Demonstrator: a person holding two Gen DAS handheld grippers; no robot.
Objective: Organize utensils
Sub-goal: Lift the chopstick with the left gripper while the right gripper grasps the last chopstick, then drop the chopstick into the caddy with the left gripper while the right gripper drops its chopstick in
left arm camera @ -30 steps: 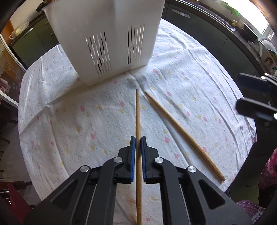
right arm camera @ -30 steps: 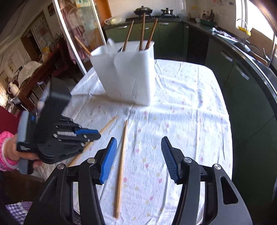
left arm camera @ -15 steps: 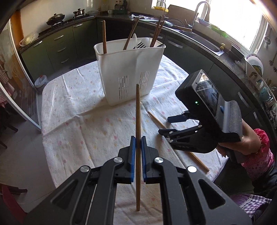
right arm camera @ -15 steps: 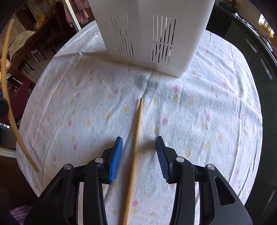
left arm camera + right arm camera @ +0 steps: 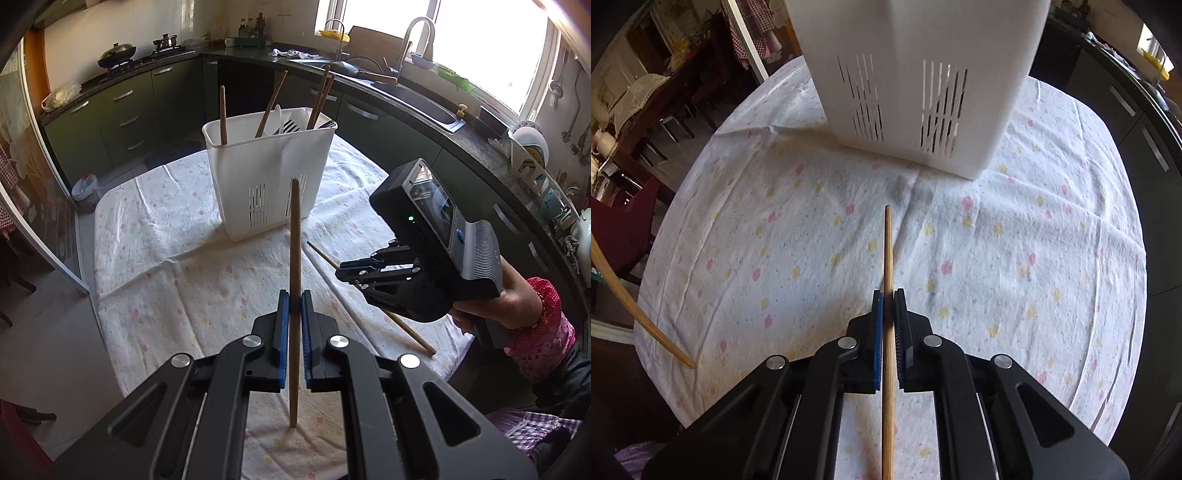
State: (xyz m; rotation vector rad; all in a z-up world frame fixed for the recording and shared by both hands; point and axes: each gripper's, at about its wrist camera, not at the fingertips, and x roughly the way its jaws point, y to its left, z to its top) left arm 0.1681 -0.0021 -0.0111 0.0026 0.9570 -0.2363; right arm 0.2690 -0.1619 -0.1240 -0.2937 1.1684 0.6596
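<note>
table [image 5: 155, 258]: covered w/ a white cloth w/ small pink + yellow spots, creased. Kitchen counters + sink run behind it in the left wrist view.
caddy [image 5: 269, 162]: white plastic utensil holder w/ slotted vents low on its walls, stands upright on the cloth toward the far end of the table. Several wooden chopsticks lean inside it, plus a white slotted utensil poking over the rim. Right wrist view only gets its lower half, top is cut off.
right gripper [image 5: 888, 295]: angled steeply down at the cloth, held by a hand [image 5: 495, 302] in a pink patterned sleeve. Blue pads clamped tight on chopstick B, no gap either side.
left gripper [image 5: 294, 295]: up above the table, aimed toward the caddy. Clenched on chopstick A, pads squeezing it from both sides.
chopstick A [image 5: 294, 236]: pinched partway along its length, clear of the cloth, far tip lines up in front of the caddy wall.
chopstick B [image 5: 888, 258]: lies on the cloth pointing at the caddy, tip stops short of it. Can't tell if it's lifted off the cloth at all.
</note>
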